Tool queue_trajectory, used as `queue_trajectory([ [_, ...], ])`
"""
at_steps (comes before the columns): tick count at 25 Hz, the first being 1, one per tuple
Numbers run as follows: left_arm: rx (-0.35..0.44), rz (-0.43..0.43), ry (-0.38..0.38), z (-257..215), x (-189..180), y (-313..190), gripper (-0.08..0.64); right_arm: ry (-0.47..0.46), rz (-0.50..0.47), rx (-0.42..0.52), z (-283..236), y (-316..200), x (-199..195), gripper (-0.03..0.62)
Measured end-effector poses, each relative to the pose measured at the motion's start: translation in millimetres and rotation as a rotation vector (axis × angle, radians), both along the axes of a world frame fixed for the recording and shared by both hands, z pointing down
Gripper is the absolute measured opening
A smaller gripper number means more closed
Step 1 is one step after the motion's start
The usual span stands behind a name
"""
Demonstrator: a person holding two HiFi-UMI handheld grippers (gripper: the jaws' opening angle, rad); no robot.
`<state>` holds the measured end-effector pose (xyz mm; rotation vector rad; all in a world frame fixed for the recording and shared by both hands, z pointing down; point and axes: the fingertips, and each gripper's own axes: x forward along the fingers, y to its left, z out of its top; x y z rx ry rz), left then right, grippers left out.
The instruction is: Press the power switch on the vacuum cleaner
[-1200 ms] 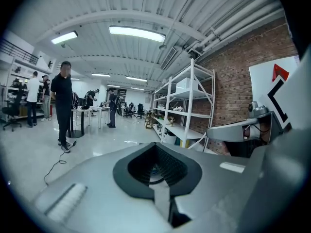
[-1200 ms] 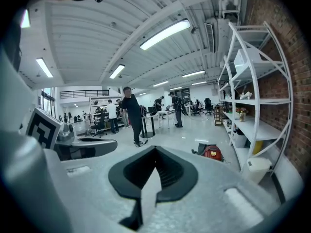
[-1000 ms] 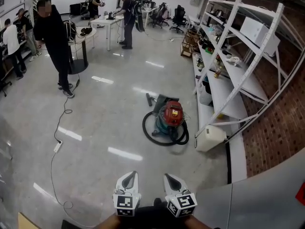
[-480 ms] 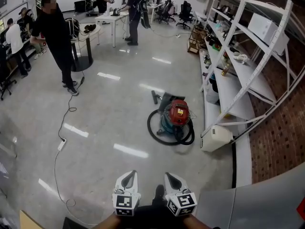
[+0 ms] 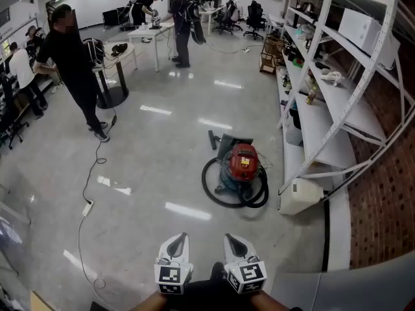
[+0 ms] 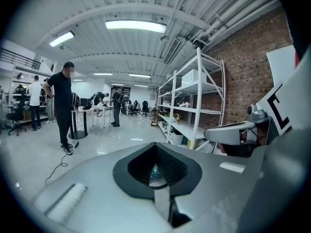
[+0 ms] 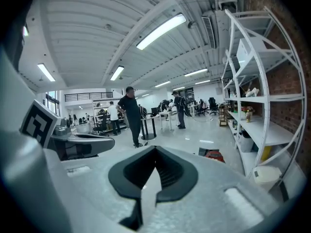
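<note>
Closer than a second ago, the vacuum cleaner [image 5: 244, 164] now sits a little larger in my head view, and the shelving has slid nearer on the right. Both tools have kept their place at the bottom edge. My left hand-held gripper [image 5: 176, 241] has its jaws pressed together with nothing between them, and my right hand-held gripper [image 5: 235, 241] is closed and empty in the same way. They sit side by side, tips pointing ahead, well apart from the machine.

Ahead of them on the glossy floor [image 5: 162, 167] stands the red-topped vacuum cleaner, its black hose [image 5: 217, 196] looped around the base. Just to its right are the white shelf rack [image 5: 324, 128] and a white box [image 5: 299, 195] at the rack's foot. From the right gripper view I catch the red top low beside the rack. Off to the left, a person in black [image 5: 74, 70] stands by a round stand, and a cable [image 5: 91, 173] trails across the floor to a power strip [image 5: 86, 207].
</note>
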<state>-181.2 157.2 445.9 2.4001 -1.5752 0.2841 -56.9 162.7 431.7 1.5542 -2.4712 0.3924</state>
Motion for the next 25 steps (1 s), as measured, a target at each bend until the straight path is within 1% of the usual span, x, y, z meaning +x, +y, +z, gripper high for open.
queue_trajectory([
  [6,-0.004,-0.005,-0.030,-1,39,-27,0.015,-0.017,-0.012,0.004,1,-30,39,-0.008],
  [14,-0.017,-0.027,-0.052,0,73,-50,0.015,-0.033,-0.019,0.006,5,-56,80,-0.008],
  [21,-0.012,-0.026,-0.061,0,86,-66,0.015,-0.036,-0.016,-0.001,10,-69,96,-0.008],
  [25,-0.029,-0.006,-0.055,8,96,-79,0.015,-0.027,0.006,-0.014,15,-79,107,-0.008],
])
